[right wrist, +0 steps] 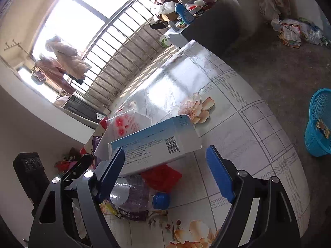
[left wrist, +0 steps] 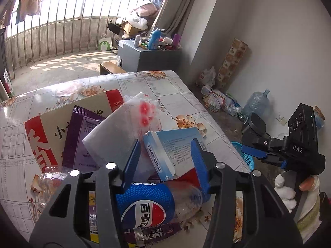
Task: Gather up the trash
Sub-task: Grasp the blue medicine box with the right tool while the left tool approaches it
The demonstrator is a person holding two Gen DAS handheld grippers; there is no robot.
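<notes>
Left hand-held gripper (left wrist: 165, 161) straddles the pale-blue cardboard box (left wrist: 175, 150), blue pads at its sides; firm contact unclear. Right hand-held gripper (right wrist: 165, 171) spread, nothing between its pads. Box lies tilted atop litter on the floral surface (left wrist: 144, 82); blue mesh basket (right wrist: 318, 124) on floor, likely destination. Box: barcode, fine print, open flap.

Boxes (right wrist: 157, 144), bottle (right wrist: 134, 194) and wrappers (left wrist: 82, 140) crowd the bench (right wrist: 238, 124) at nine o'clock; three o'clock lies bare toward the basket (right wrist: 318, 124).
</notes>
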